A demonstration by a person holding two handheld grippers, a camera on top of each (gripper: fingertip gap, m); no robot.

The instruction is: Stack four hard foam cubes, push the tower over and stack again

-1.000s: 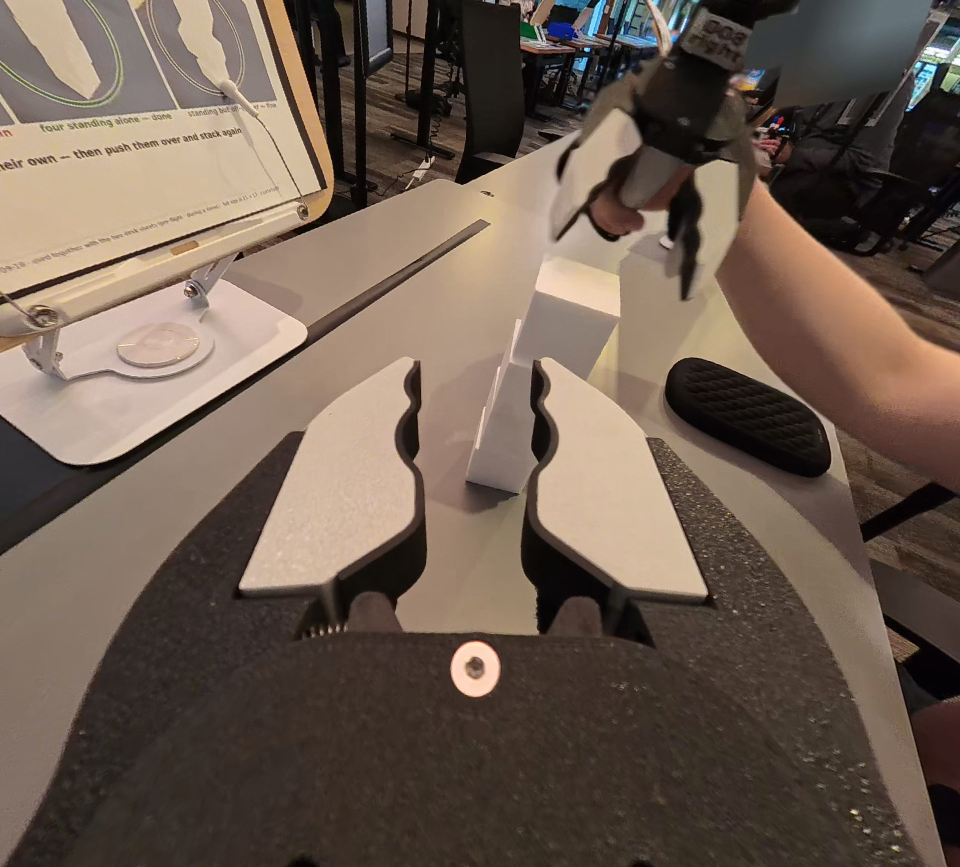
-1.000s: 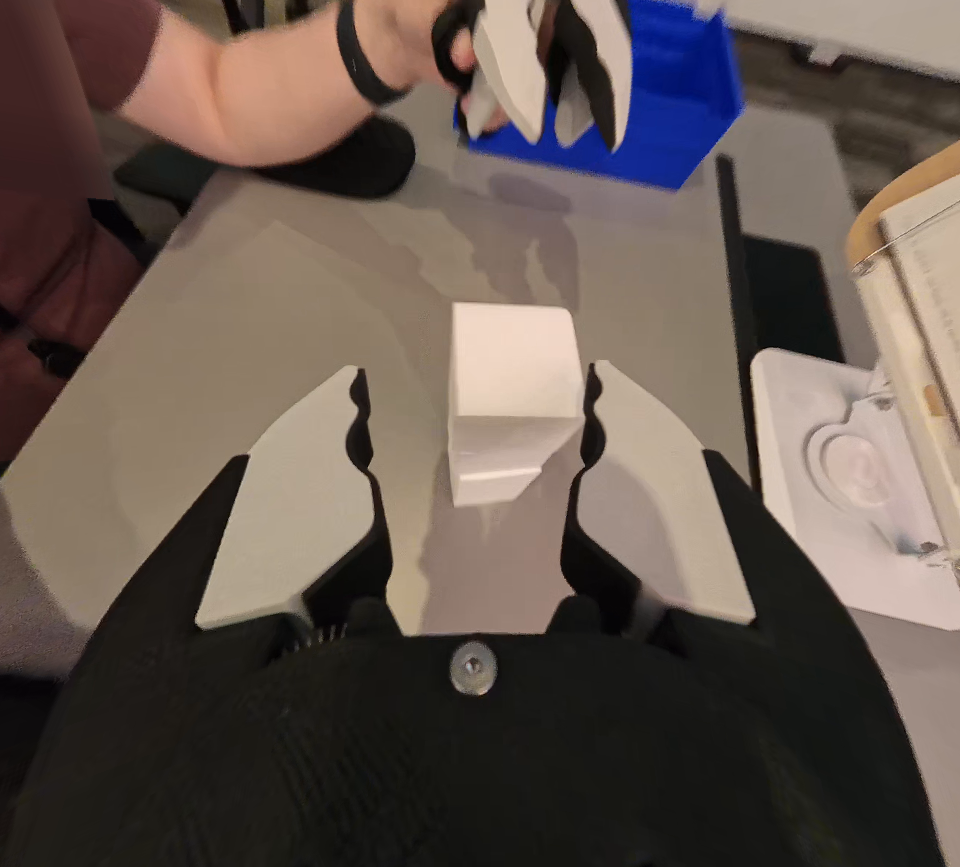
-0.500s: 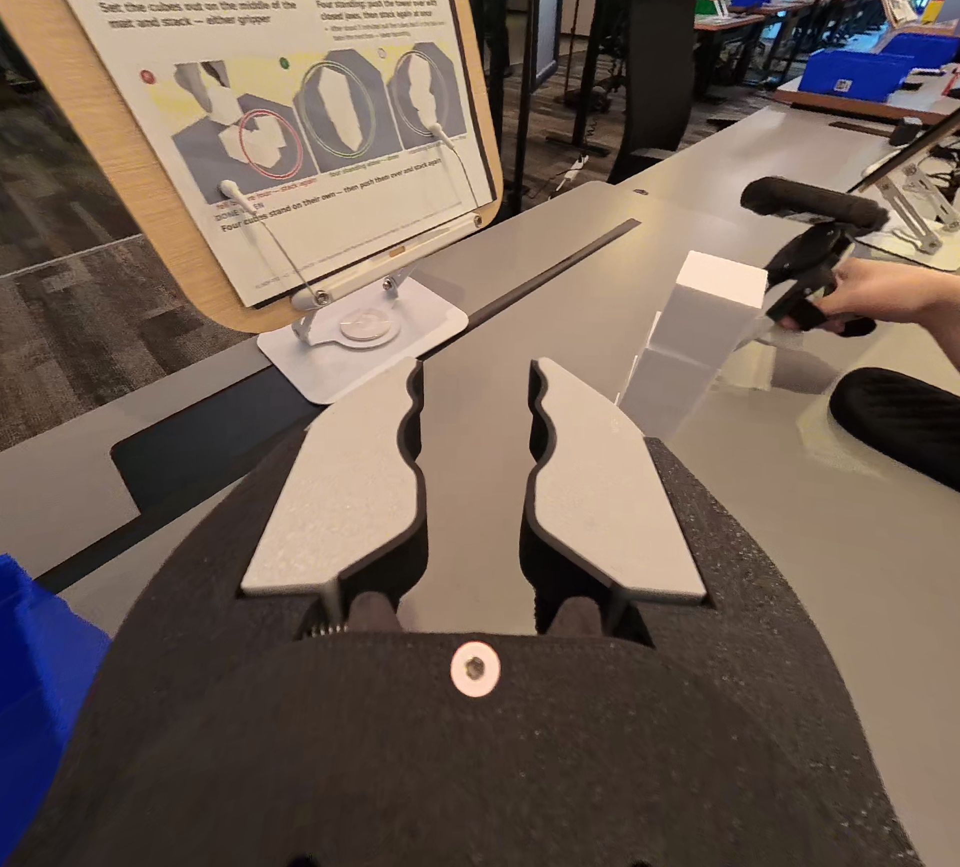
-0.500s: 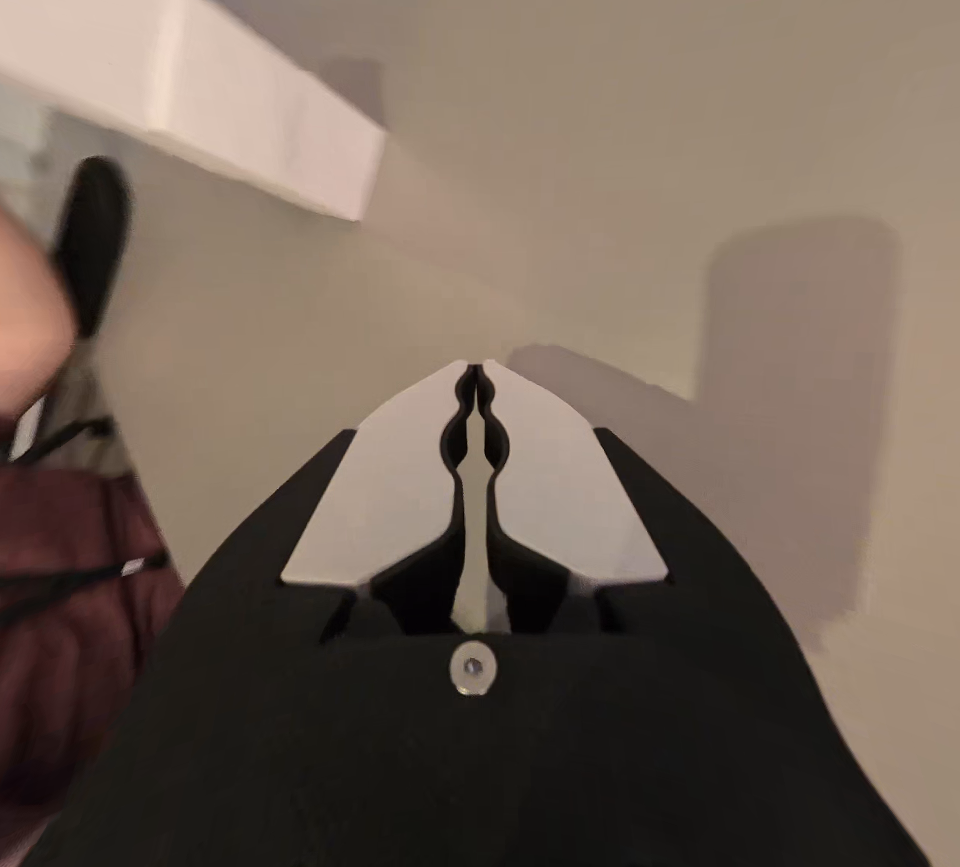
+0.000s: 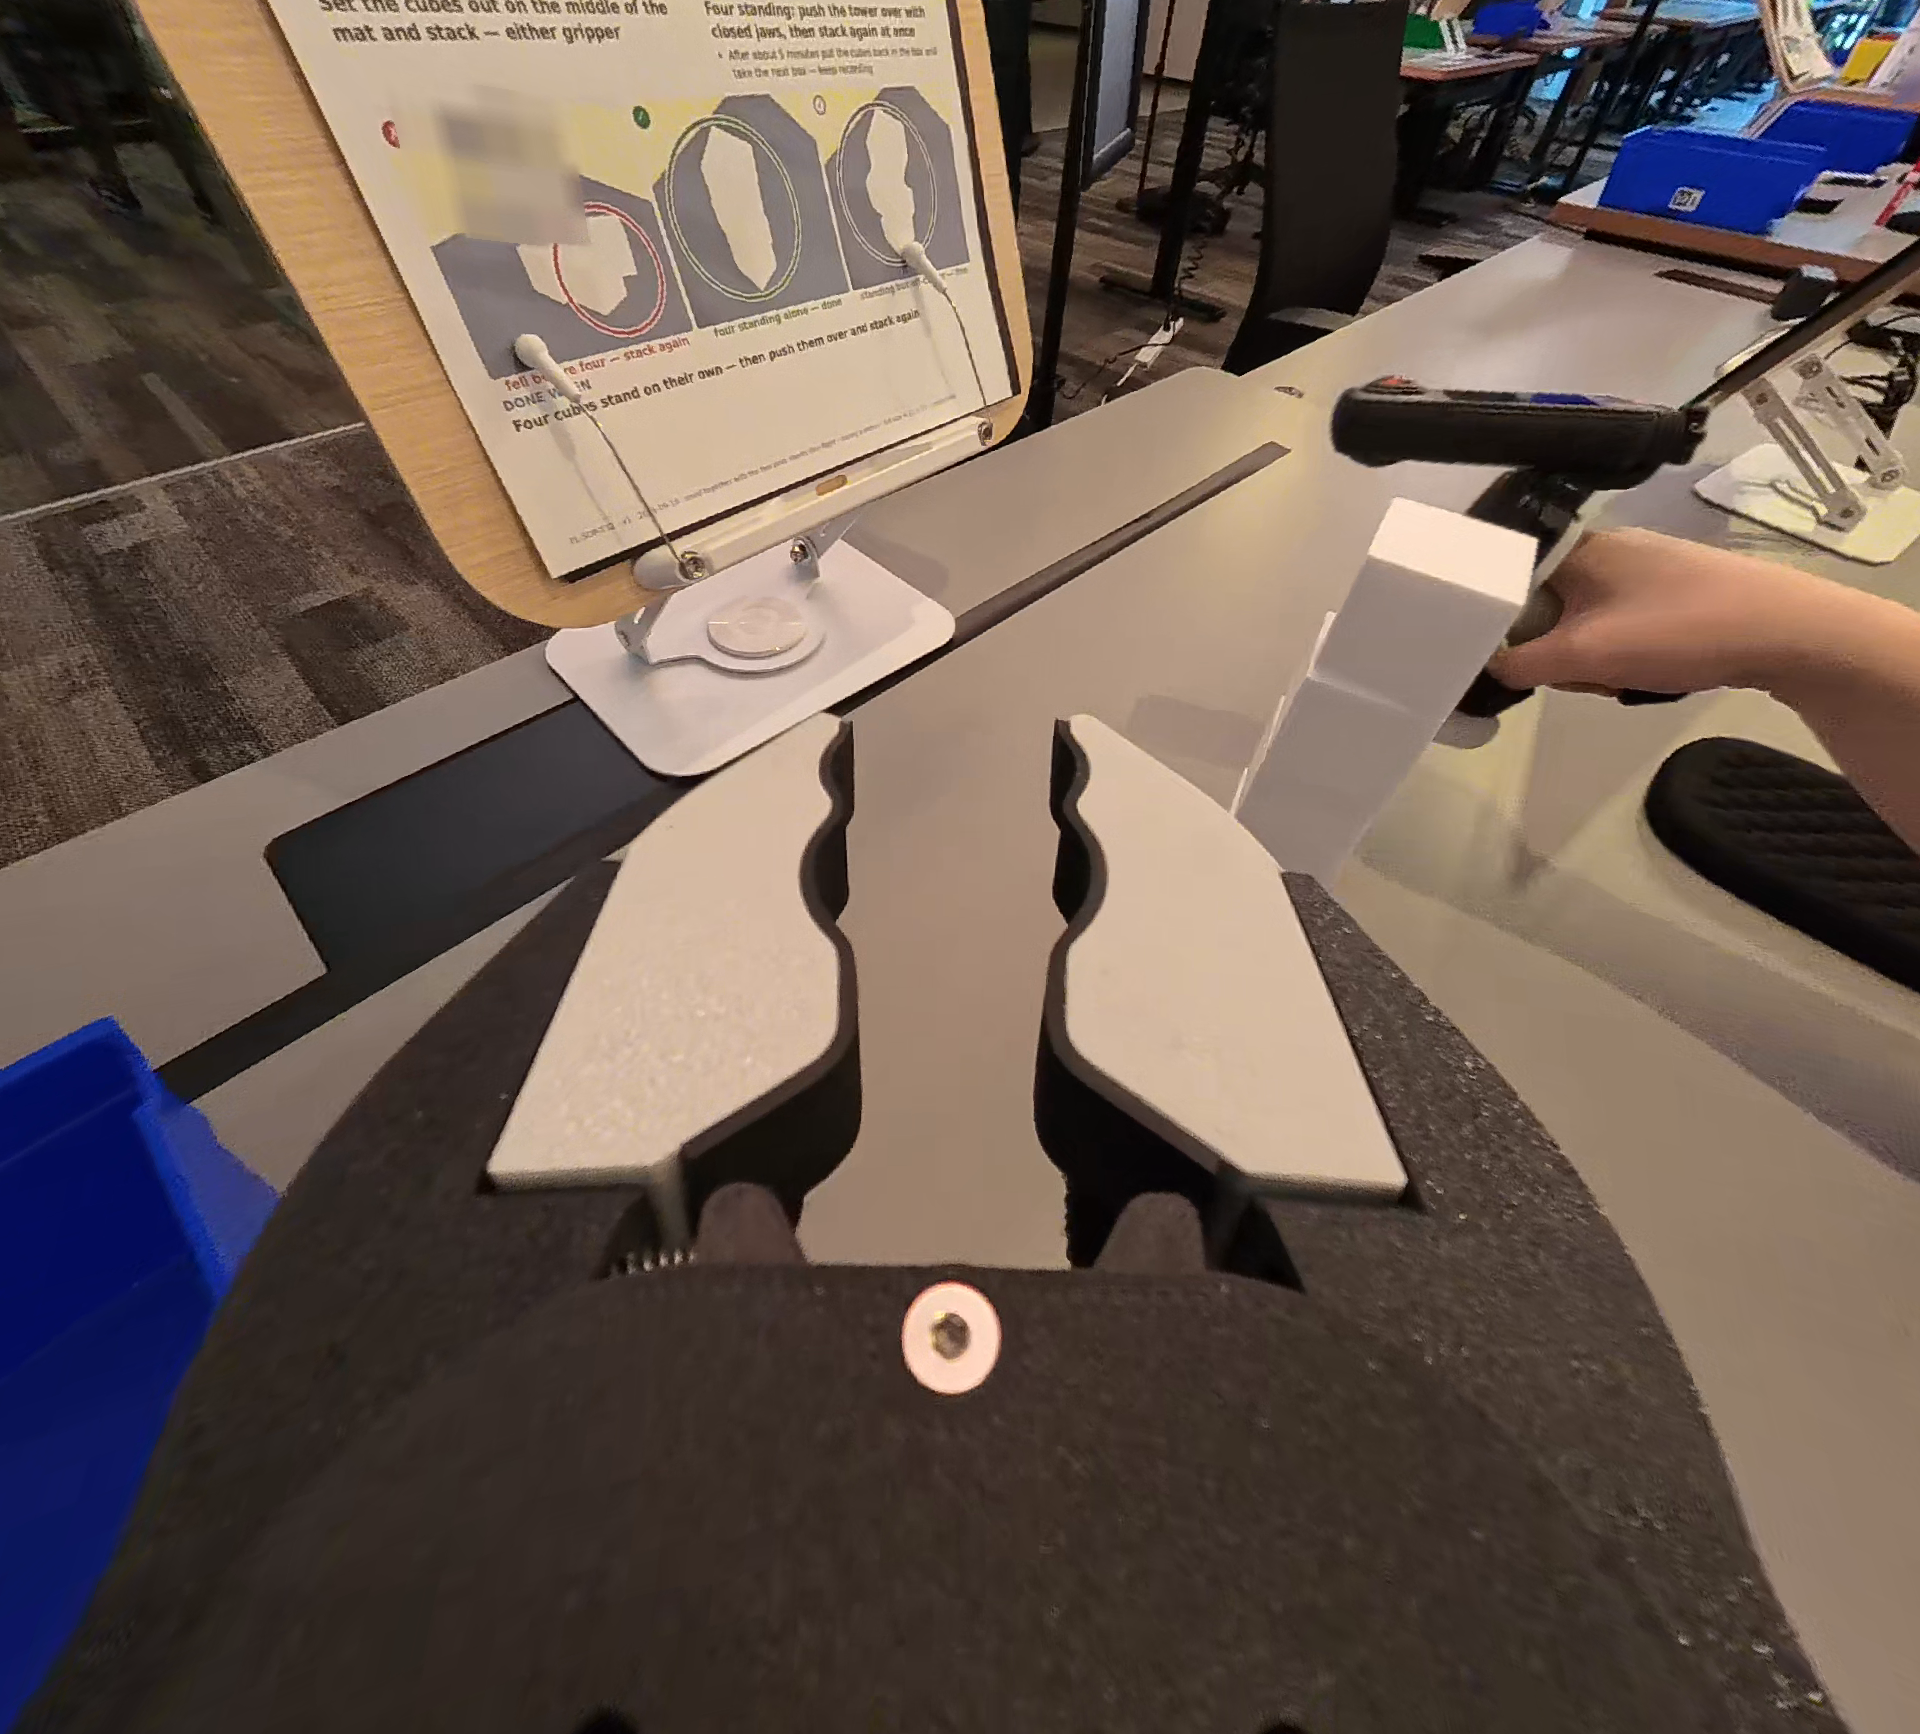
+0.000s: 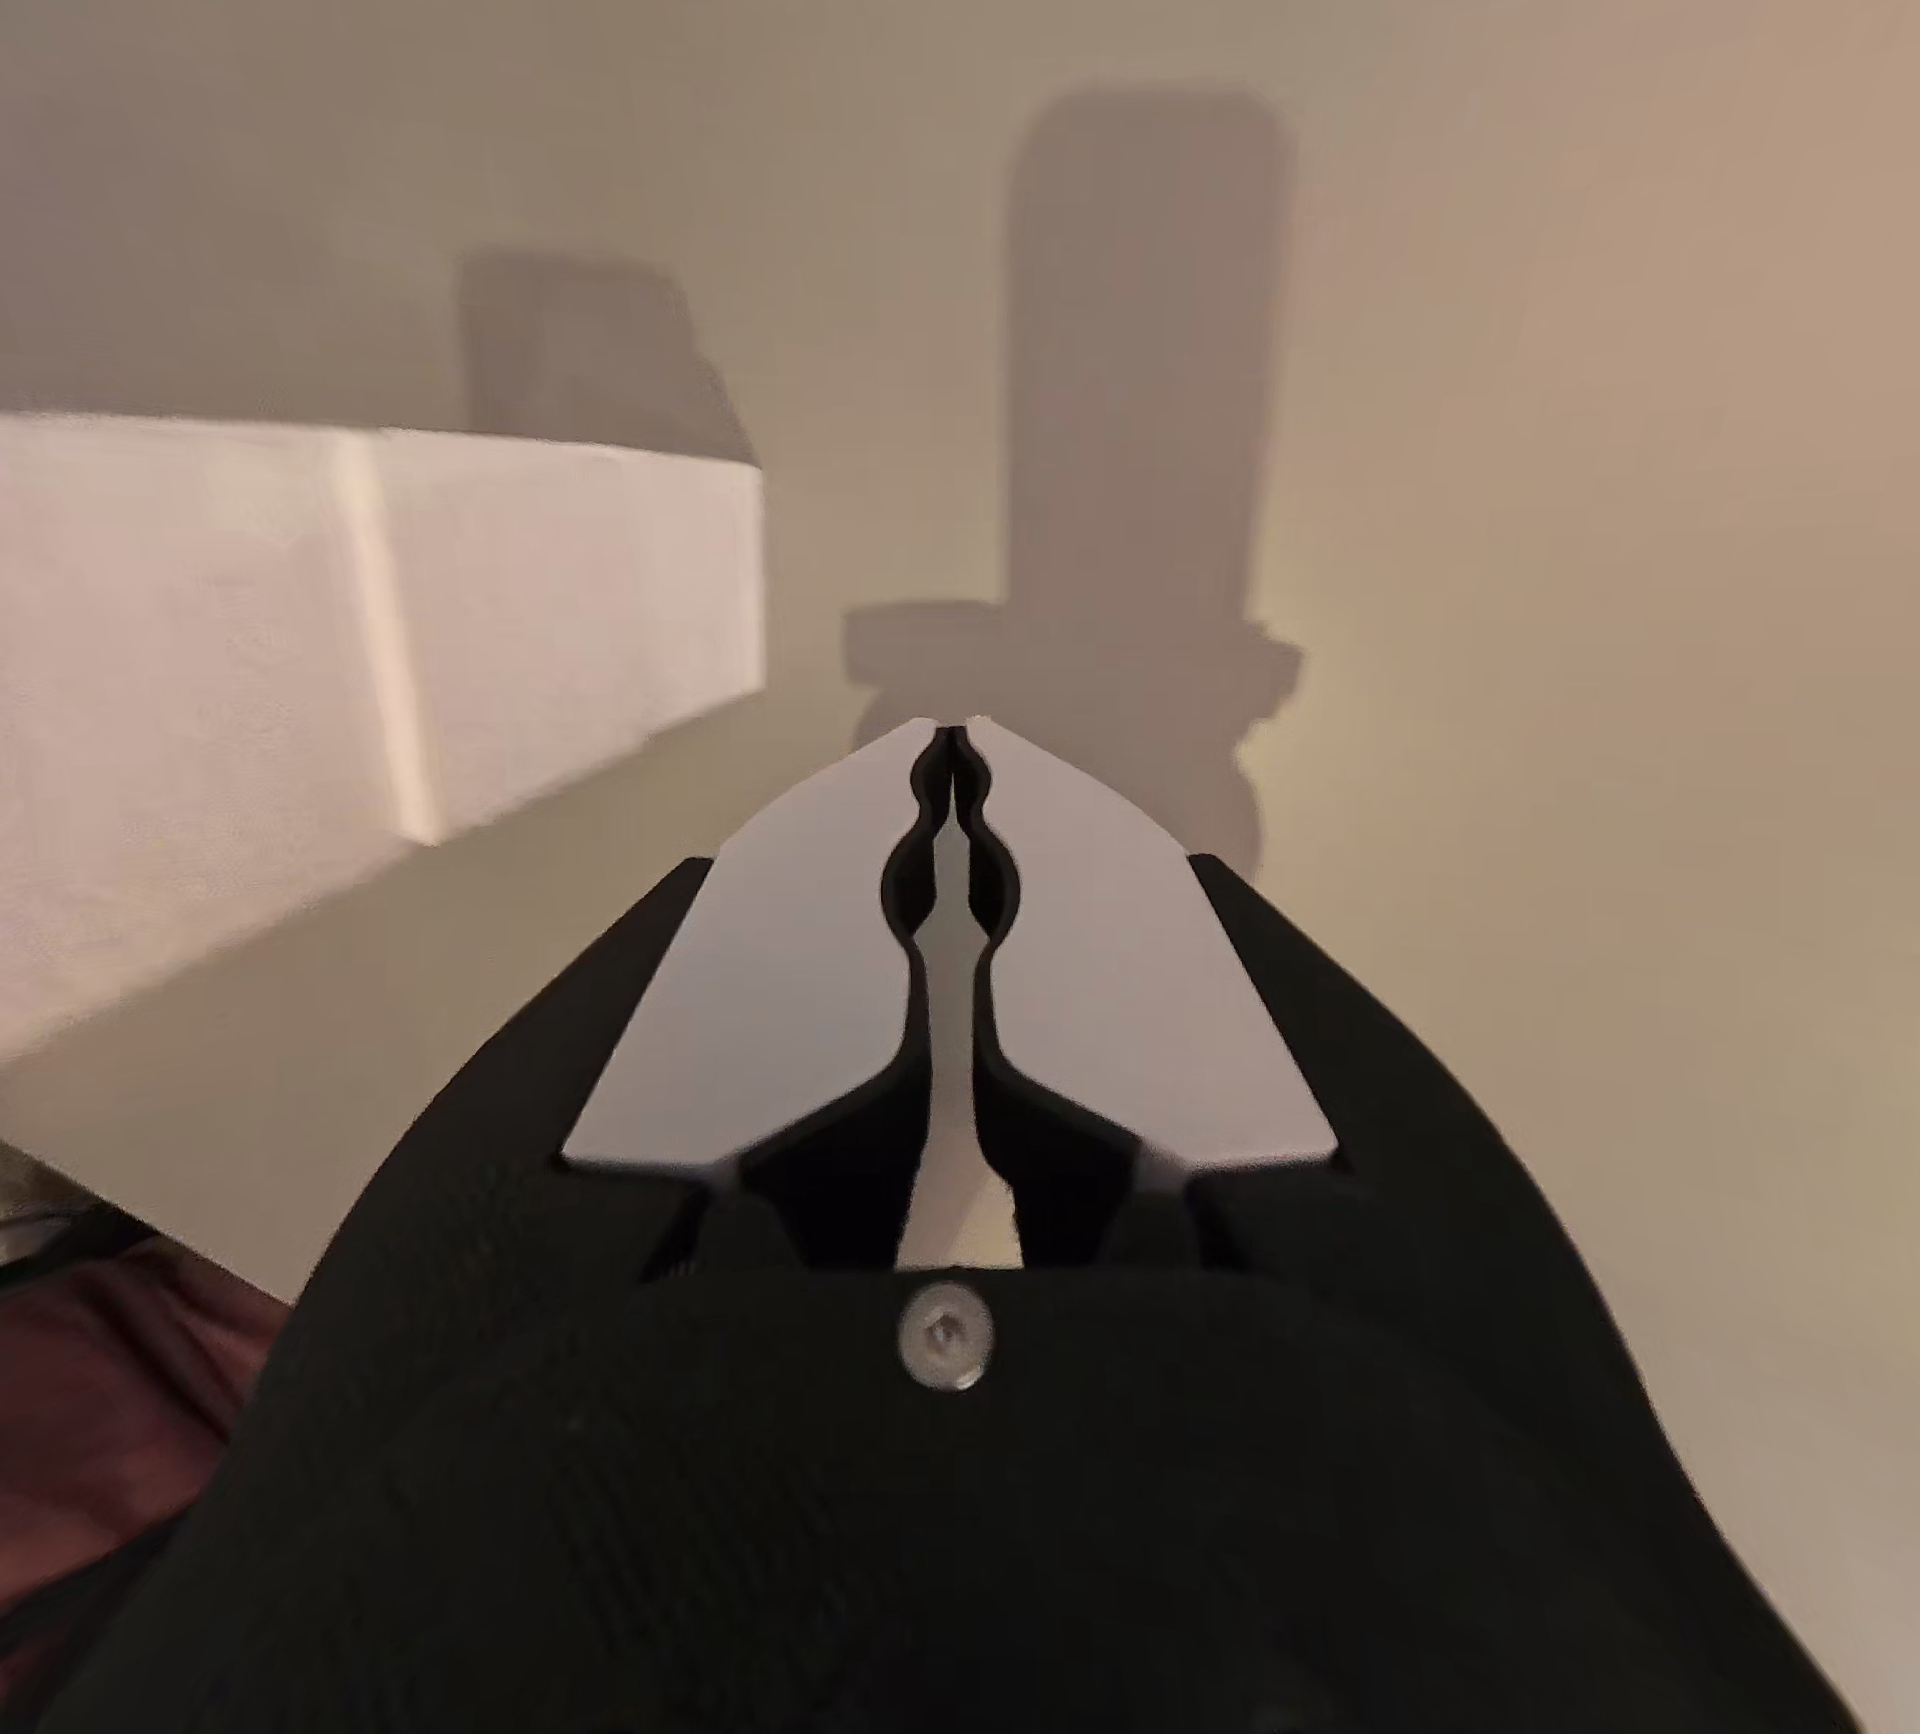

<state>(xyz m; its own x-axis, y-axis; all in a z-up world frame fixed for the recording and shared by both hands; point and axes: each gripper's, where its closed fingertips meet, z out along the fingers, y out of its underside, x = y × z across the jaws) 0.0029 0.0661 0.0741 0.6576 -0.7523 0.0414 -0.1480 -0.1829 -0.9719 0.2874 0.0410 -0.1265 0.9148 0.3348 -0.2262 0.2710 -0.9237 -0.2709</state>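
1. The tower of white foam cubes (image 5: 1387, 676) stands on the grey table (image 5: 1195, 541), right of centre in the left wrist view, leaning with its top toward the right; three cubes can be made out there, the lowest partly hidden behind the left gripper's finger. Half a second ago it stood in much the same place with the same lean.
2. In the right wrist view the tower (image 6: 364, 645) fills the left side as a long white block. It lies nearer the fingertips than half a second ago, when it sat high in the upper left corner.
3. The right gripper (image 6: 954, 728) has its fingers pressed together at the tips with nothing between them, as half a second ago; one second ago they were spread wide around the tower.
4. In the left wrist view a hand (image 5: 1621, 614) holds the right gripper just behind the tower's top; whether it touches the cubes cannot be told.
5. The left gripper (image 5: 951, 728) is parted to a moderate gap and empty, unchanged, held well left of the tower.
6. Beyond it stand an instruction board (image 5: 582, 157) on a white base, a blue bin (image 5: 94, 1196) at lower left and a black pad (image 5: 1787, 832) at right.
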